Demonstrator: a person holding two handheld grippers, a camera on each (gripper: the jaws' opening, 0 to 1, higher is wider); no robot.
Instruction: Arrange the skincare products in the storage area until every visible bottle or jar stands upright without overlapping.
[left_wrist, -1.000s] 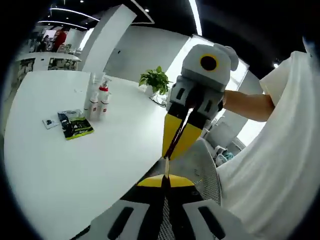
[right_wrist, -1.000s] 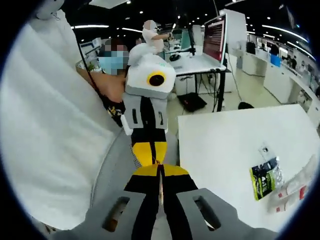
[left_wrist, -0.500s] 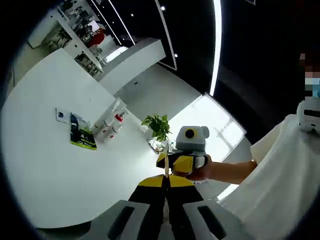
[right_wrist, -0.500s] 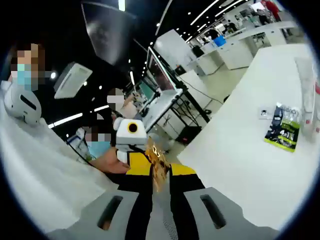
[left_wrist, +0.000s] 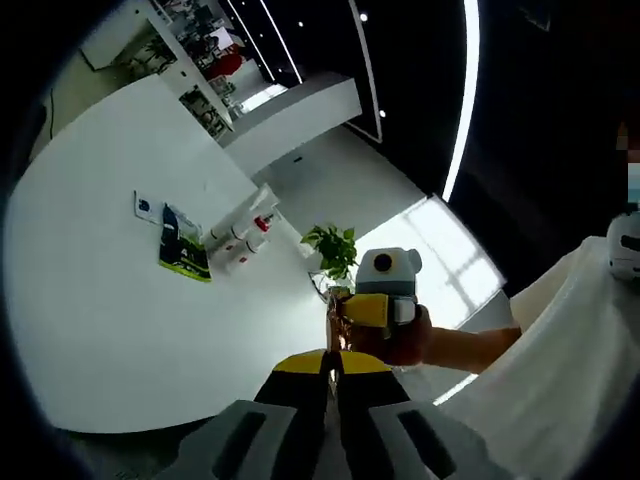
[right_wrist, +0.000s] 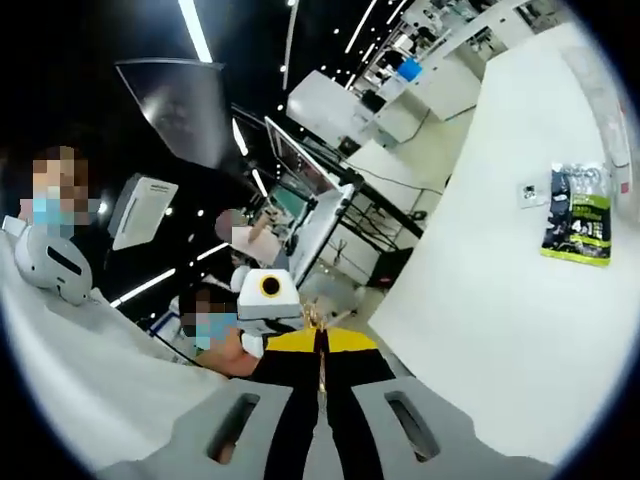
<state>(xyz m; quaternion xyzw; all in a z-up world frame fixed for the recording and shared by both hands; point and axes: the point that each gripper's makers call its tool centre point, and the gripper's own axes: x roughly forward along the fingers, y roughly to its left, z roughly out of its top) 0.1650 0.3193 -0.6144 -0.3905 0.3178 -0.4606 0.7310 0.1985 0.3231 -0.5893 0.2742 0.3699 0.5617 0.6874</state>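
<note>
Several skincare bottles (left_wrist: 245, 235) with white bodies, one red-capped, stand in a tight group far back on the white table (left_wrist: 100, 330). They are too small to tell whether any overlap. My left gripper (left_wrist: 333, 352) is shut with nothing in it, held in the air off the table's near edge. My right gripper (left_wrist: 337, 310), held by a hand, faces it tip to tip. In the right gripper view my right gripper (right_wrist: 321, 342) is shut and empty, with my left gripper (right_wrist: 314, 318) just beyond it. Both are far from the bottles.
A green packet (left_wrist: 183, 257) and a small white card (left_wrist: 146, 207) lie on the table beside the bottles; the packet (right_wrist: 578, 225) and card (right_wrist: 530, 192) also lie far right. A potted plant (left_wrist: 335, 250) stands at the table's far end. A person in white is close by.
Both views have tilted and swung, so the cameras moved. The two grippers went from side by side near a chair to raised and facing each other. The bottles and packet stayed put.
</note>
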